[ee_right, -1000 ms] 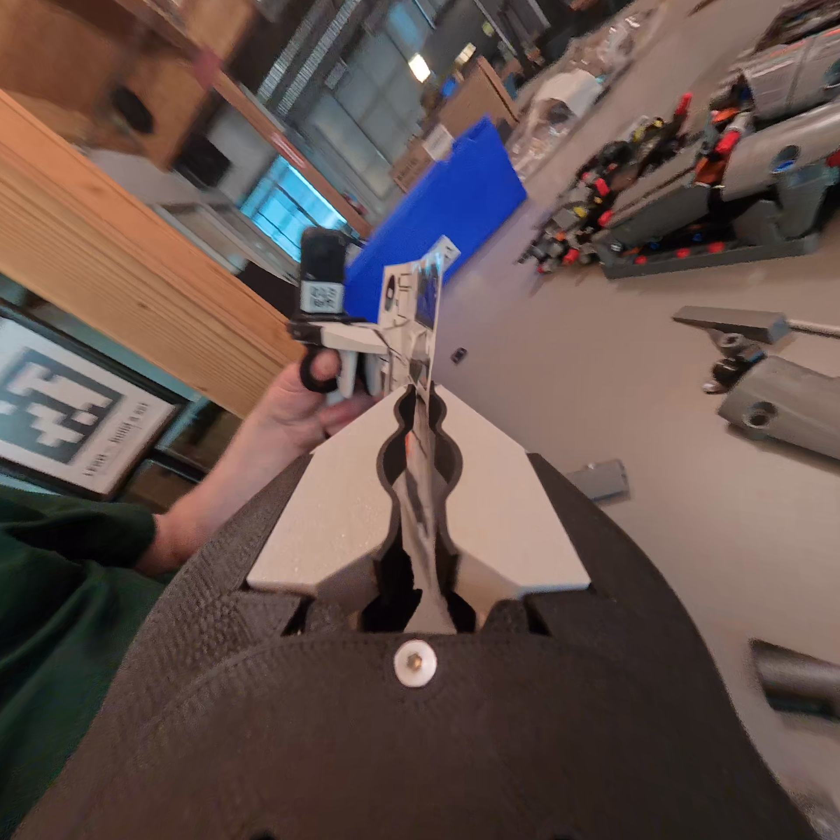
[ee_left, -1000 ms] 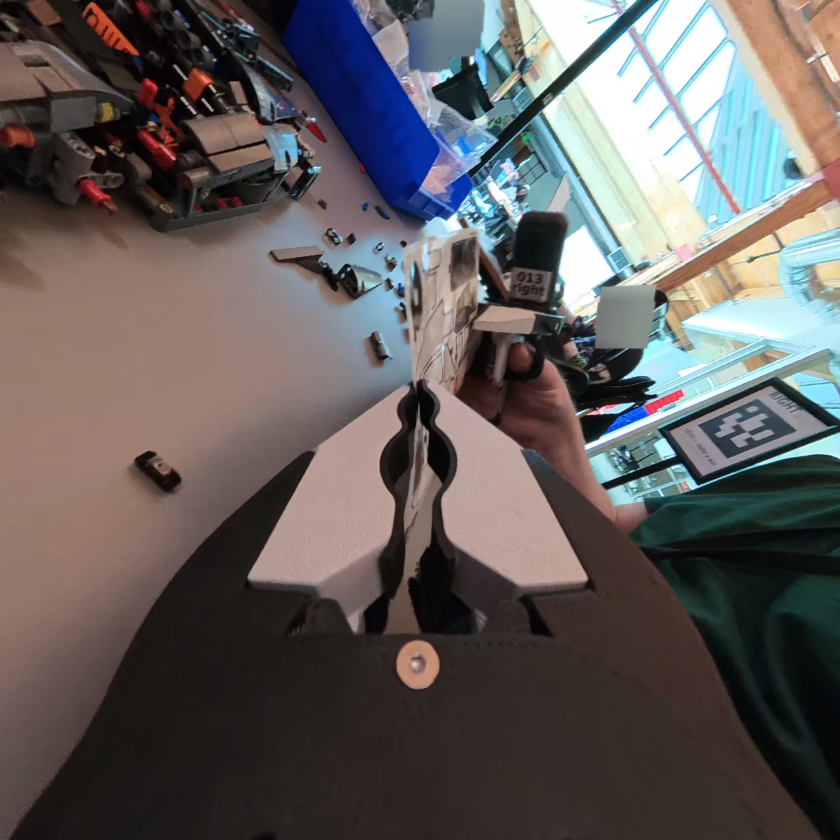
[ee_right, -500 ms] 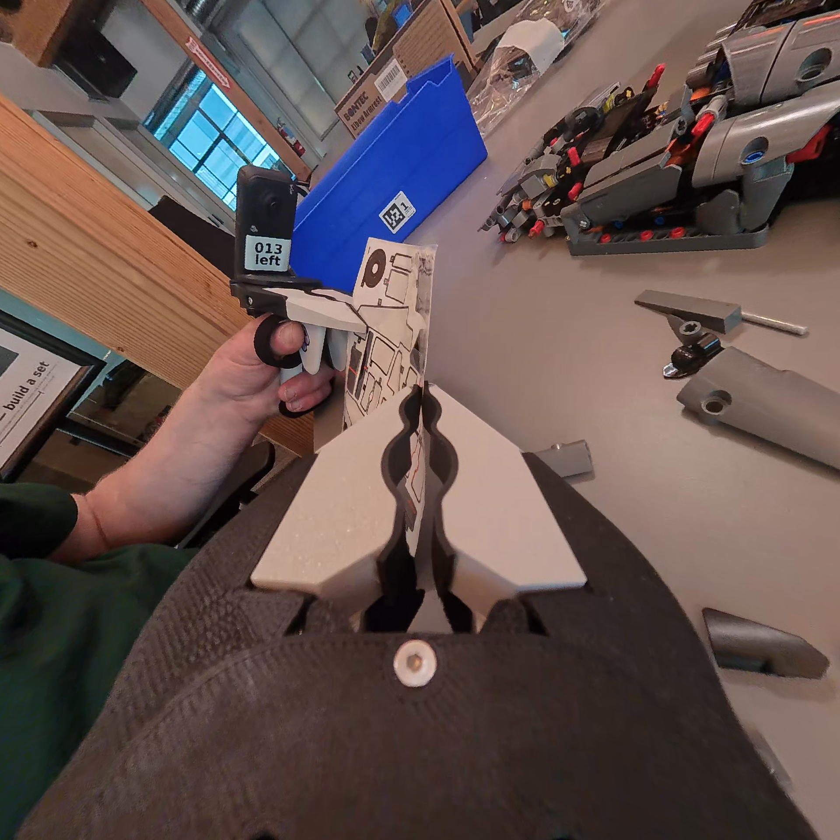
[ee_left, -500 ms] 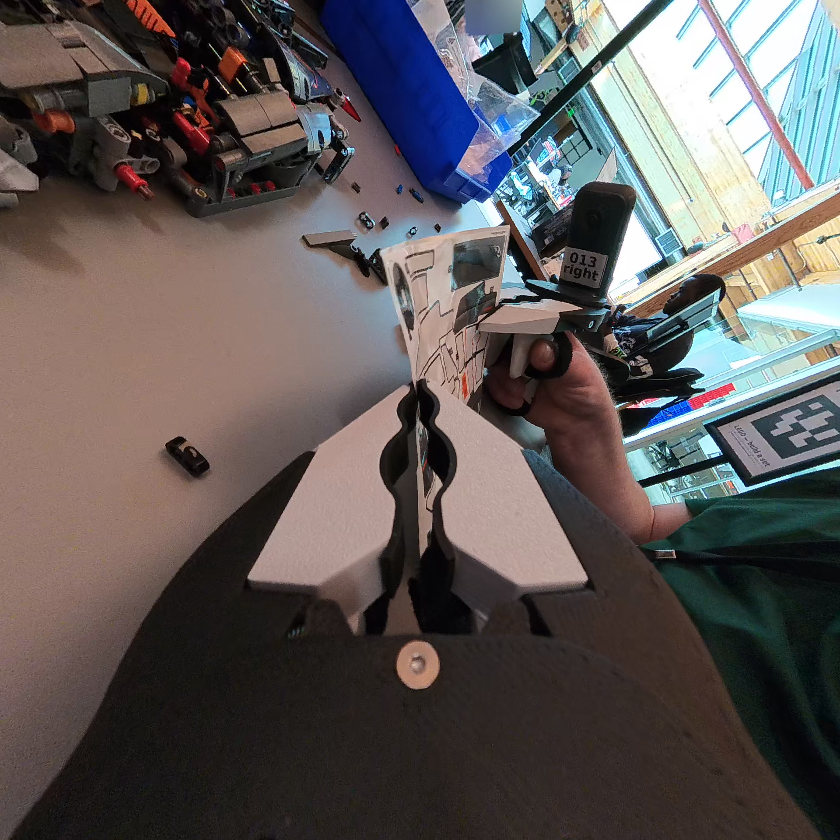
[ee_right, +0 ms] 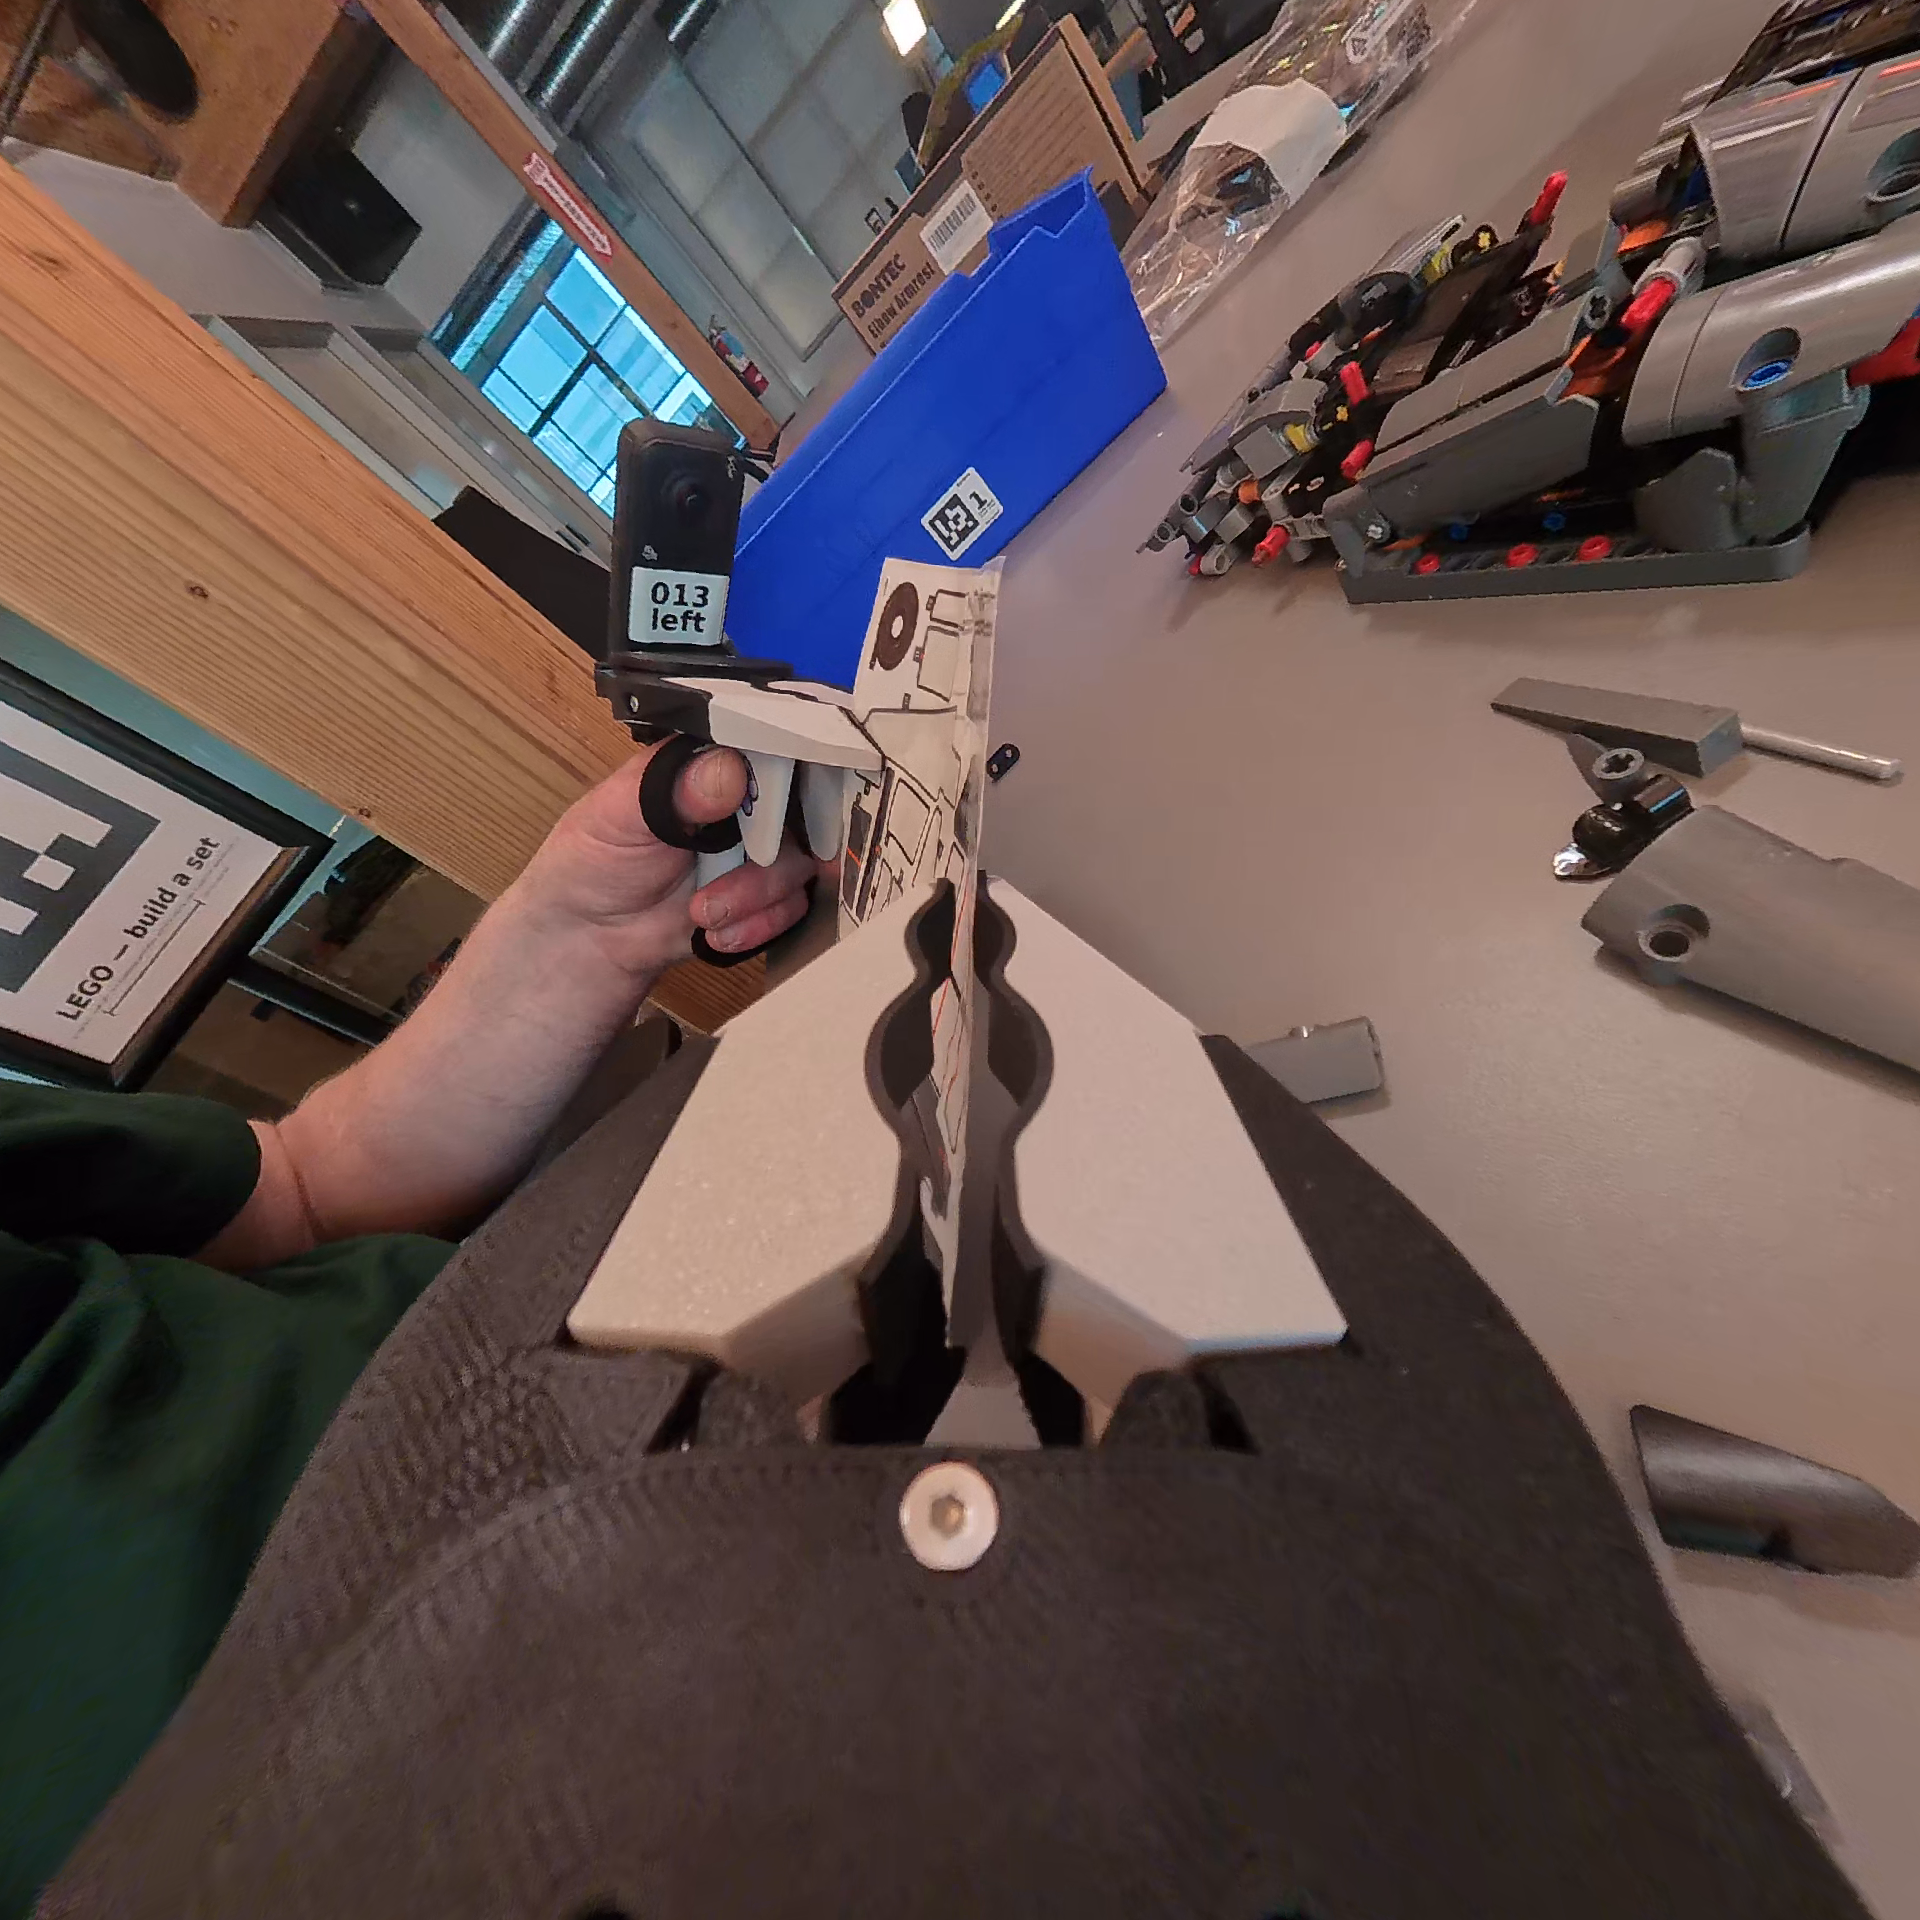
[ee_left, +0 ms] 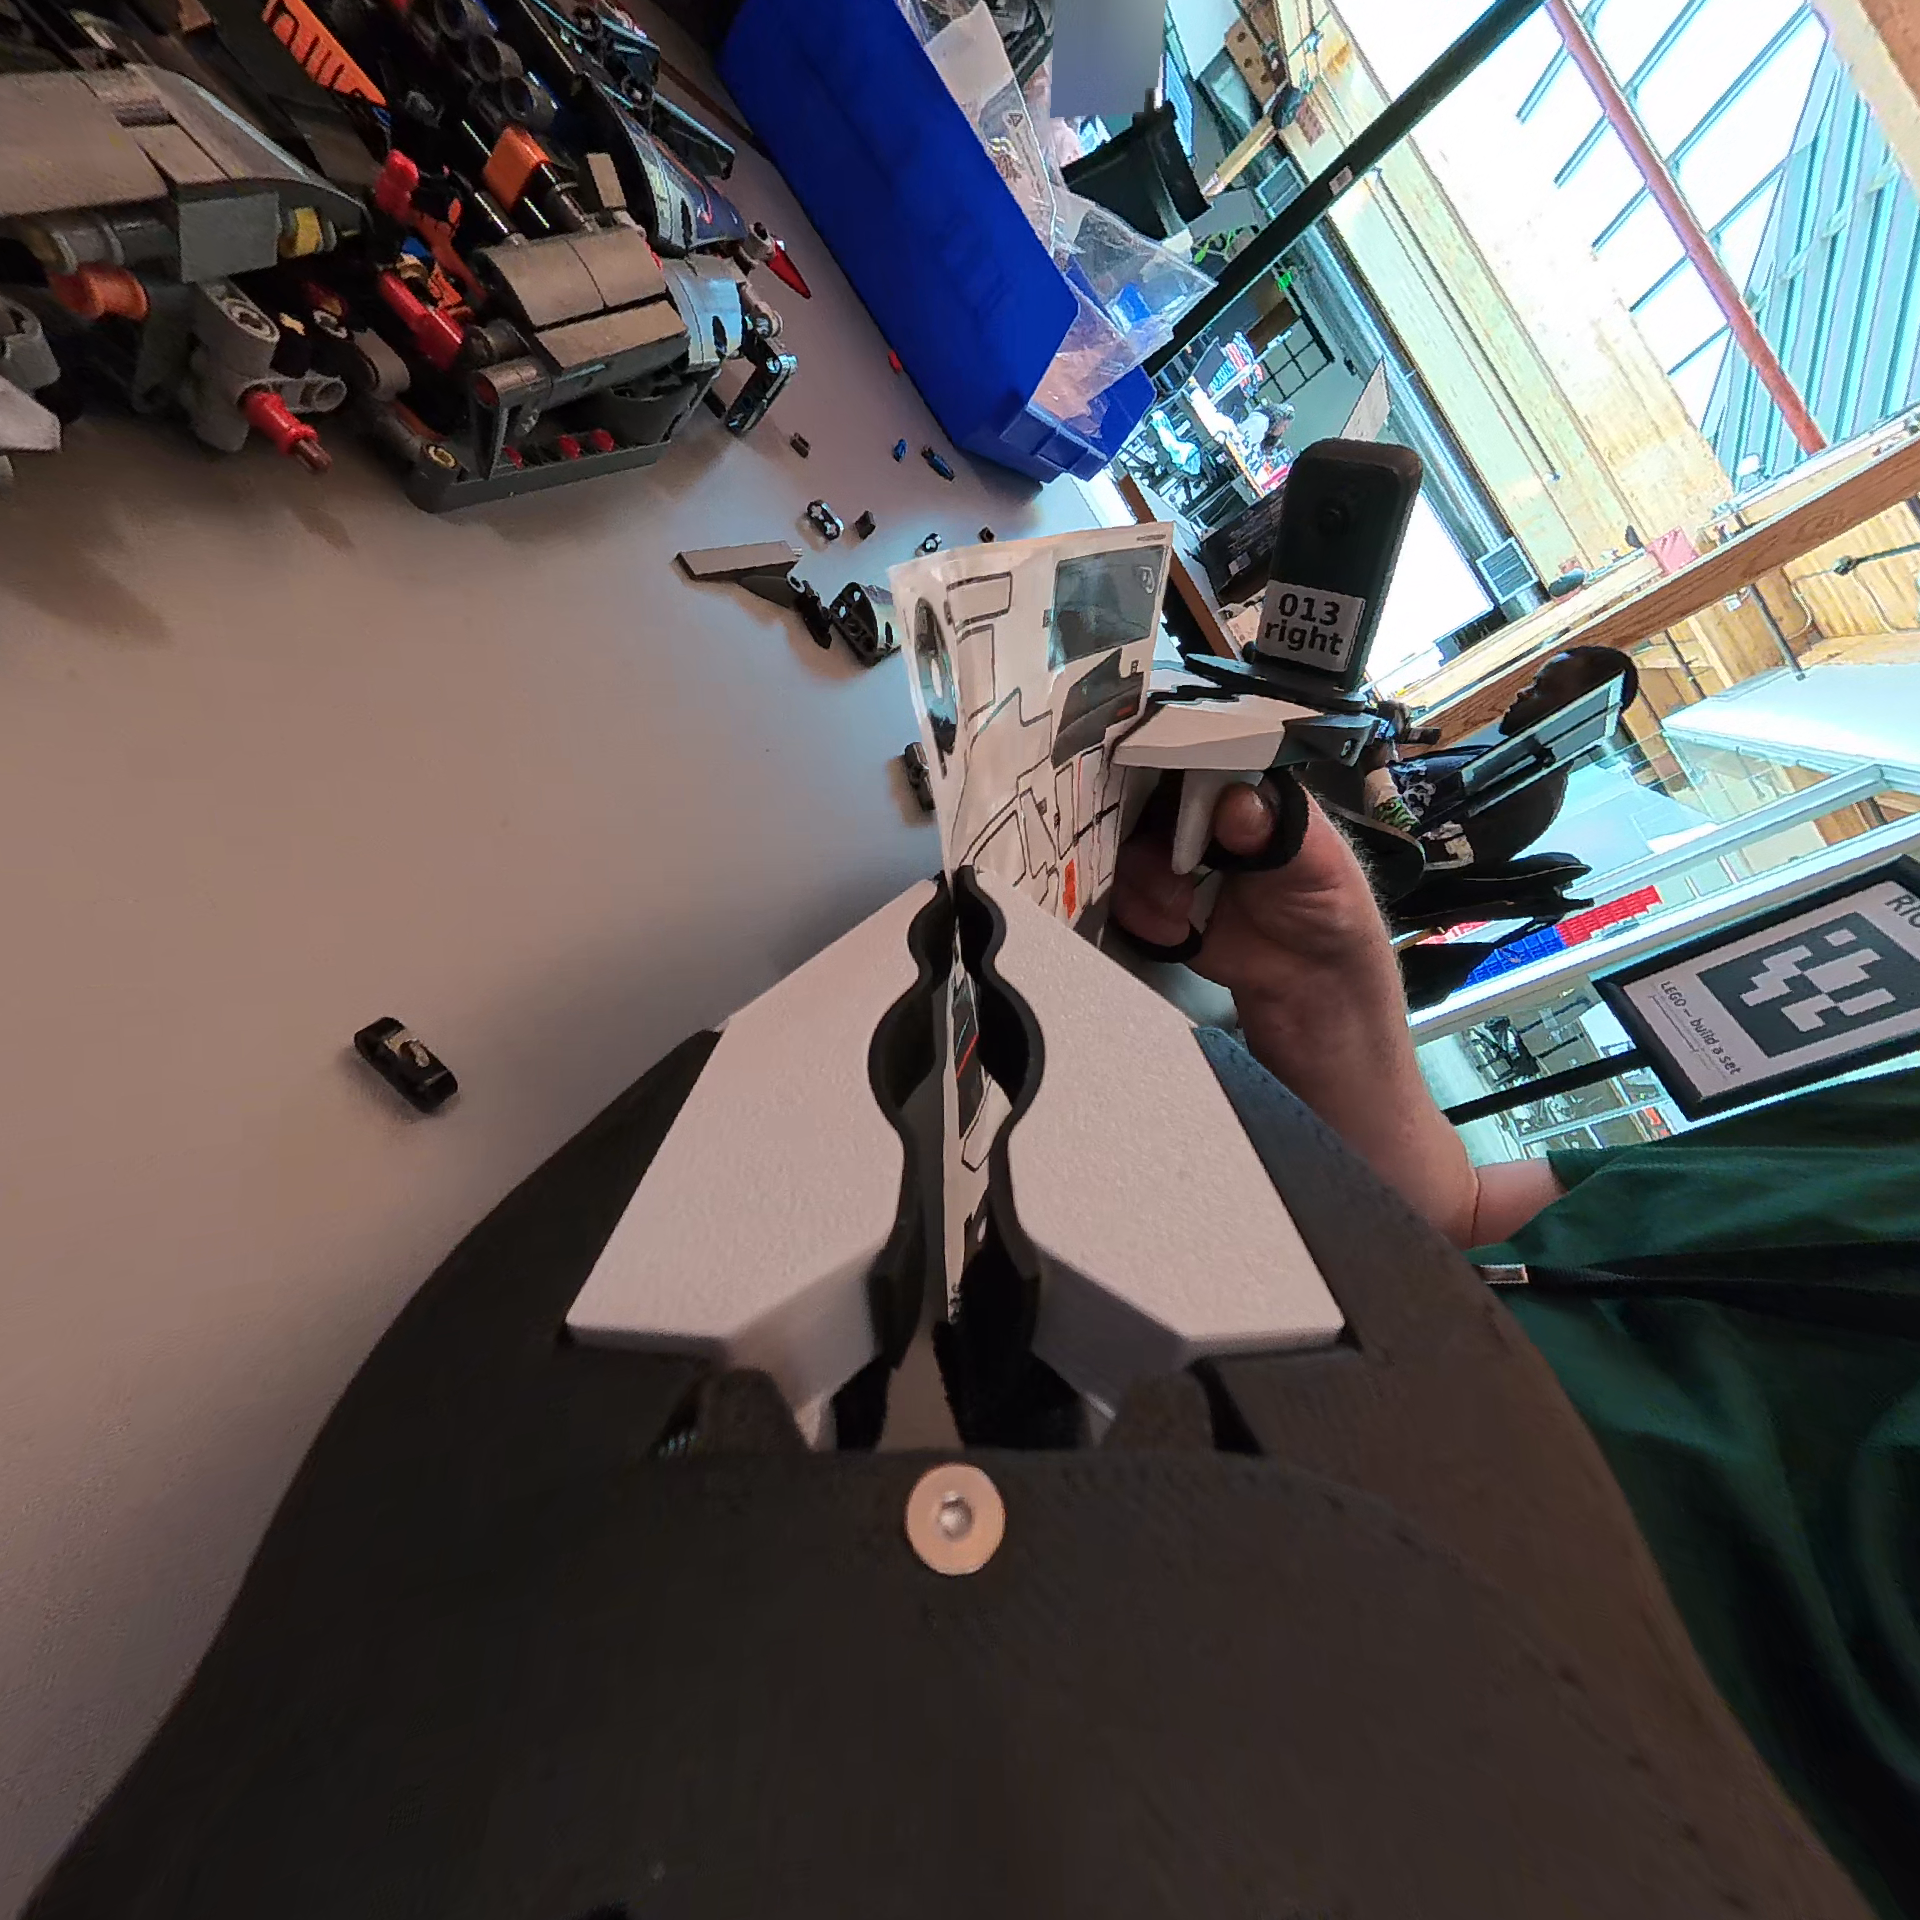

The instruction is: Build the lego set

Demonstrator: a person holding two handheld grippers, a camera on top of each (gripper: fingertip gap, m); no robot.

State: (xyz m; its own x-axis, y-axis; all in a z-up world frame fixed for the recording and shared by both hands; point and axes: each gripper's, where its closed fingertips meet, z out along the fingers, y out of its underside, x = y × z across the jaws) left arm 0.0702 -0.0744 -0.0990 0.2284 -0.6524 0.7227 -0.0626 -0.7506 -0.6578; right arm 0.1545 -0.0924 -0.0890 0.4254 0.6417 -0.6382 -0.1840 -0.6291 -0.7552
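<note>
Both grippers pinch one white sticker sheet printed with black outlines, held upright in the air above the grey table. My left gripper (ee_left: 956,899) is shut on one edge of the sticker sheet (ee_left: 1029,707). My right gripper (ee_right: 961,899) is shut on the other edge of the sheet (ee_right: 930,717). Each gripper shows in the other's view, clamped on the sheet: the right one (ee_left: 1195,743) and the left one (ee_right: 800,727). The half-built grey, black and red lego model (ee_left: 343,281) stands at the far side of the table (ee_right: 1621,416).
A blue bin (ee_left: 935,229) holding plastic bags stands beyond the model. Loose grey panels (ee_right: 1766,935), a grey wedge with an axle (ee_right: 1631,722), a small grey piece (ee_right: 1320,1055) and small black parts (ee_left: 405,1060) lie on the table (ee_left: 312,831). A framed sign (ee_right: 94,883) stands behind. Tip to tip, the grippers are about 10 centimetres apart. The small grey piece (ee_right: 1320,1055) lies some 7 centimetres from my right tips, 15 centimetres from my left tips.
Both grippers and the sheet have tilted and shifted, so more of the sheet's printed face and the table now show. The grip on the sheet has not changed.
</note>
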